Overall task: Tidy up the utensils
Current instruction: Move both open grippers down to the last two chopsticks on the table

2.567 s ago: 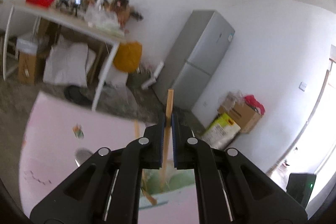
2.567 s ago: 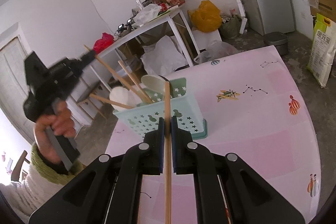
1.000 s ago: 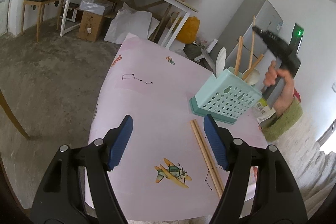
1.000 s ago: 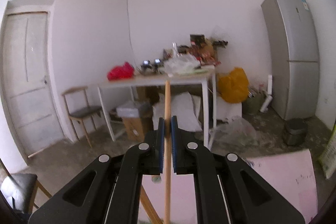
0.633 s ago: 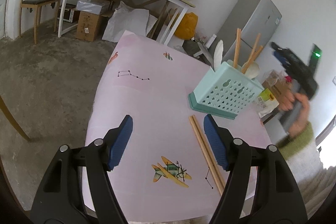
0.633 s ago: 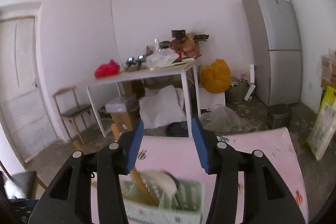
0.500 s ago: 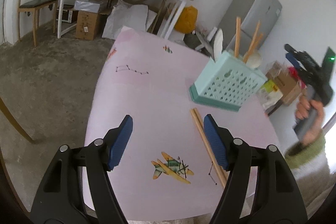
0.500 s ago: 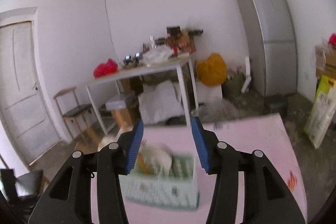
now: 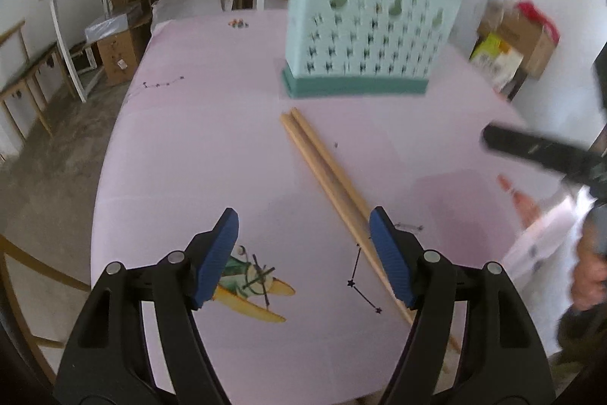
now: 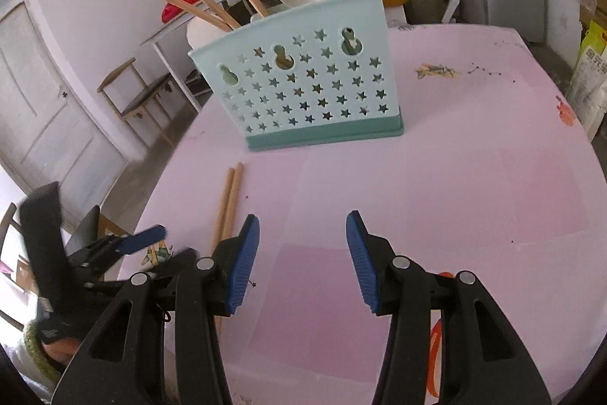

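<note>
Both grippers, left [image 9: 303,253] and right [image 10: 302,262], gape empty above two wooden chopsticks [image 9: 326,177] lying near the mint-green plastic utensil caddy [image 10: 303,78]; next likely pinching one chopstick.

- Bright, even daylight; soft faint shadows on the pale pink desk [image 10: 455,177].
- Strong fisheye bending, black corners.
- Motion-blurred mint-green star-punched plastic utensil basket [image 9: 368,29] in left view; sharp in right.

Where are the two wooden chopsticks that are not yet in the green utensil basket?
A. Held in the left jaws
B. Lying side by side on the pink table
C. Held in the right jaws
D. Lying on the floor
B: the two chopsticks lie together on the pink table in front of the basket, with no jaws closed on them.
</note>
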The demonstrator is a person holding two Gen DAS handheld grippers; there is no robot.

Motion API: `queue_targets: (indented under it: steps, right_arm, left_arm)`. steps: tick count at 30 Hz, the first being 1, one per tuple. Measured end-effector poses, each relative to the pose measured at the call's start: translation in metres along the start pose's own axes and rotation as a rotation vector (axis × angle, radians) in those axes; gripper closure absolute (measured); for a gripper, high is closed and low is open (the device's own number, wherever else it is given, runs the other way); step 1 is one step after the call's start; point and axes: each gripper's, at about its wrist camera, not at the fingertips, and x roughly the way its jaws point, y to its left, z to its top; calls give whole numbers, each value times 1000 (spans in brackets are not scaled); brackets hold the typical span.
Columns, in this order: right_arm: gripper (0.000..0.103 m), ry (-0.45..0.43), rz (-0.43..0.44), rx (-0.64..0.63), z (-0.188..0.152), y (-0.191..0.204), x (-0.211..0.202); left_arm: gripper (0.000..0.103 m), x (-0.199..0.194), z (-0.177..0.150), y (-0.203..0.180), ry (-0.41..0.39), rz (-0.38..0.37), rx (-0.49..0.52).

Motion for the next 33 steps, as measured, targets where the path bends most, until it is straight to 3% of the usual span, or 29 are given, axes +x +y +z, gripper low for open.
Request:
queue_targets:
  steps: [10,14,19,29,33]
  right_arm:
    - [56,7,33,6,5,-3,-5]
    - [56,12,40,-1,3,0,-3]
    - [56,23,44,6,1,1,-1]
    - [56,119,108,-27,-4,26,26]
    - [56,172,124,-71,-9,43,40]
  left_arm:
    - [37,7,-3,-11,22,35,22]
    - [41,6,-5,-14,18,71,65]
    - [47,4,-4,-6,24,82,47]
    - [63,-6,-5,21,47,96,-23]
    - [65,-8,-7,29,49,91,-47]
